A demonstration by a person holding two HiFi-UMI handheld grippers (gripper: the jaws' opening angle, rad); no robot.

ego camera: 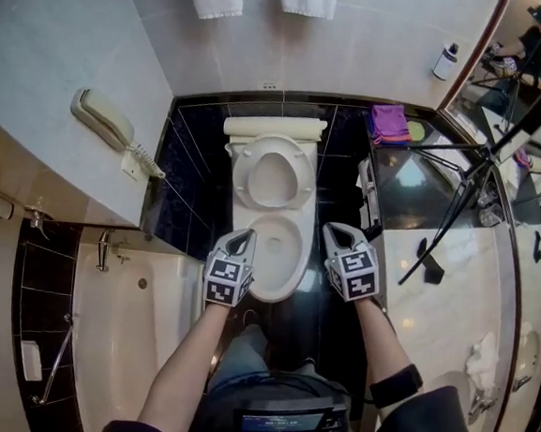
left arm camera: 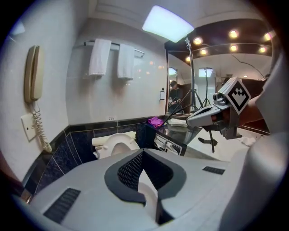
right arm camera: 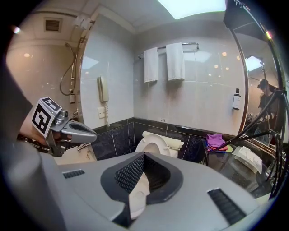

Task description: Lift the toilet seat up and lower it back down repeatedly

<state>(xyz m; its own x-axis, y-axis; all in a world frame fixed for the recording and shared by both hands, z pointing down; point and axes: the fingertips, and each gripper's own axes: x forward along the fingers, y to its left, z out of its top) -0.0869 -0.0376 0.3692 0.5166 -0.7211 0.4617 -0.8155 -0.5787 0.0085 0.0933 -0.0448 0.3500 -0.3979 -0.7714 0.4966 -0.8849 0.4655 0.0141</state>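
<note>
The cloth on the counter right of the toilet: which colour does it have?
The cloth is purple. The head view shows it best.

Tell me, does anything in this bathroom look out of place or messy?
Nothing looks spilled or broken. The toilet seat stands raised against the tank. The odd items are a black tripod standing on the pale marble counter and a purple cloth left crumpled on the dark countertop nearby.

I hold my left gripper (ego camera: 240,239) and right gripper (ego camera: 335,233) side by side, forearms outstretched, jaws closed.
</note>
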